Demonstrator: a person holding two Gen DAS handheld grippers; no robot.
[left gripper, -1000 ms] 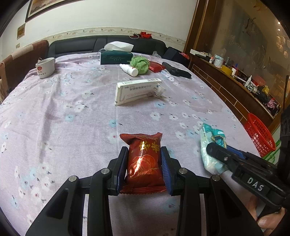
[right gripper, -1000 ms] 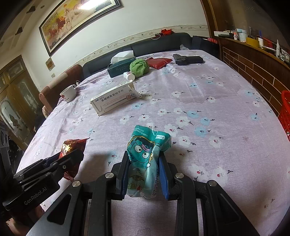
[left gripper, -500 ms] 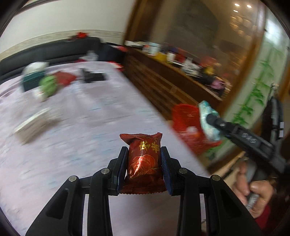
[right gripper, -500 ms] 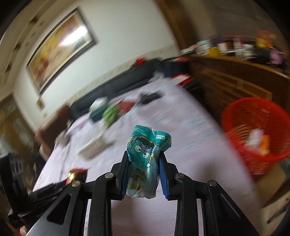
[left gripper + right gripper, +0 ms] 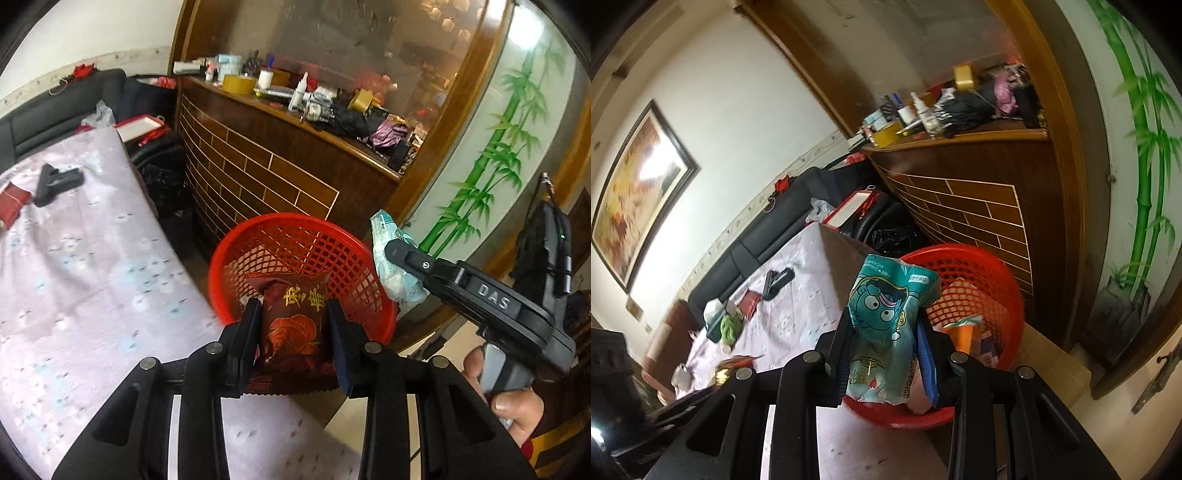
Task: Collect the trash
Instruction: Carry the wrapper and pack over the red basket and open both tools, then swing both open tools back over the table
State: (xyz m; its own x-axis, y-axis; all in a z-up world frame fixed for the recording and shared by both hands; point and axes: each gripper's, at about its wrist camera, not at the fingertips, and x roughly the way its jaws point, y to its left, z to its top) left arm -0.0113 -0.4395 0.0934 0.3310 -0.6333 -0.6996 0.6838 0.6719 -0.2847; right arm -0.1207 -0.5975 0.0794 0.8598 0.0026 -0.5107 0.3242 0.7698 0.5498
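The red packet (image 5: pixel 293 325) hid part of the red basket's (image 5: pixel 295 236) inside; the shelf clutter (image 5: pixel 314 96), upper centre, was too small to identify.

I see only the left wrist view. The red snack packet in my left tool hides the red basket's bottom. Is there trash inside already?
Observer: Yes. An orange-and-white wrapper lies inside the red basket.
Operator: What is printed on the teal packet in the right tool?
Observer: A cartoon face with big round eyes.
Operator: Does anything remain at the table's far end?
Observer: Yes, a green mesh ball beside a dark tissue box.
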